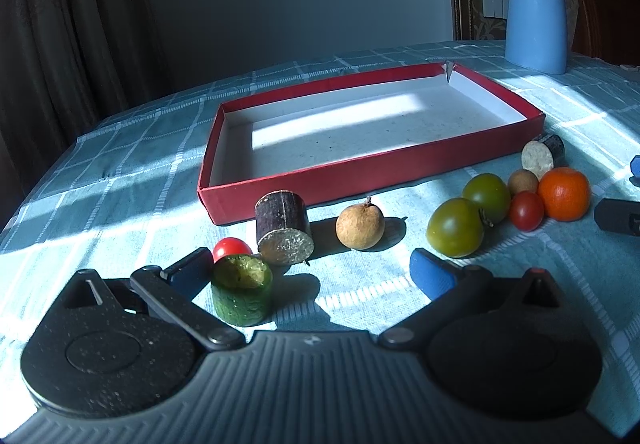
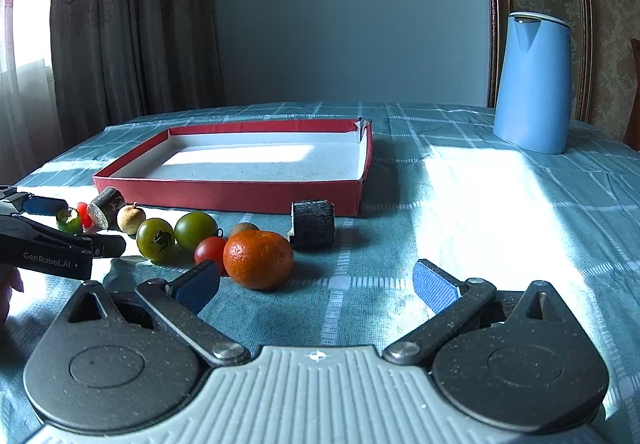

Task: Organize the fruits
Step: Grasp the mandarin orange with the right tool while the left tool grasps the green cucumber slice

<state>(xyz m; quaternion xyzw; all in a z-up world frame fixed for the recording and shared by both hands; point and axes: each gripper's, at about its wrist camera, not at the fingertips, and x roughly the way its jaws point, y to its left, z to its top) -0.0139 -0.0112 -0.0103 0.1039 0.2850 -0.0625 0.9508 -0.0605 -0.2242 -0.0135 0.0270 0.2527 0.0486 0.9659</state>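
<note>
Left wrist view: the left gripper [image 1: 312,268] hangs low over the checked tablecloth [image 1: 120,179] with its jaws spread wide, a cucumber piece [image 1: 242,294] just beside its left finger, and the fruits lying in front of the red tray [image 1: 280,183]. Right wrist view: the right gripper [image 2: 316,282] is likewise wide apart, gripping nothing, with an orange [image 2: 258,259] and a red tomato [image 2: 210,250] near its left finger, in front of the tray [image 2: 228,193]; a blue kettle [image 2: 532,83] stands far right
</note>
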